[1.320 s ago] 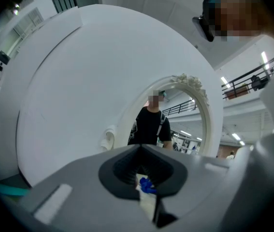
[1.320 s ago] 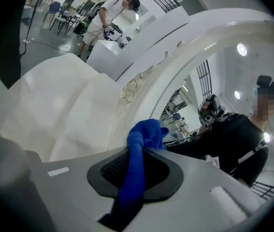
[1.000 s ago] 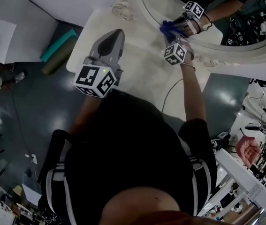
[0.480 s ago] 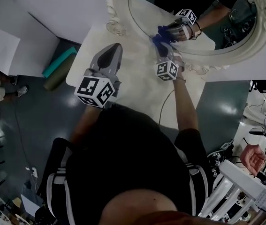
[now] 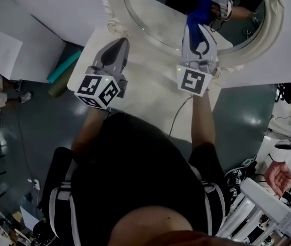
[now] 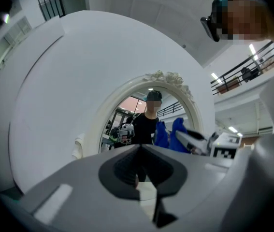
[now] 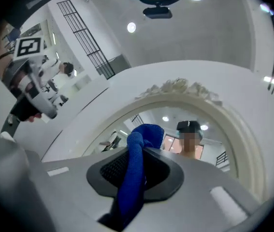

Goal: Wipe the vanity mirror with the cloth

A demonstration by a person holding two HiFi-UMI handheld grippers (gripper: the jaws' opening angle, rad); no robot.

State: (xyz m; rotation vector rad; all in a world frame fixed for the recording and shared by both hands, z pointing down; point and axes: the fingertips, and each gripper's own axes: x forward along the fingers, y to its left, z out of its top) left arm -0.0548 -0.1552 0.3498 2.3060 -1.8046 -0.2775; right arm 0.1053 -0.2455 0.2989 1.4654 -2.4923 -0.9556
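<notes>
Fingers around a bunched, deep-blue cloth.

Bunched blue cloth against glass, oval white ornate-framed vanity mirror

Right gripper carried cloth higher up mirror.

White table toward twelve o'clock, with dark grey floor spreading round it from six to nine. Off the table's corner at ten o'clock, a teal roll and an olive roll just beside it, both down on the floor. Farther out at nine o'clock, a white panel. Thin cable trailing off the near table edge toward six. White railing at four o'clock. From the right gripper view, black railing at eleven o'clock, with ceiling lights glowing near twelve.
</notes>
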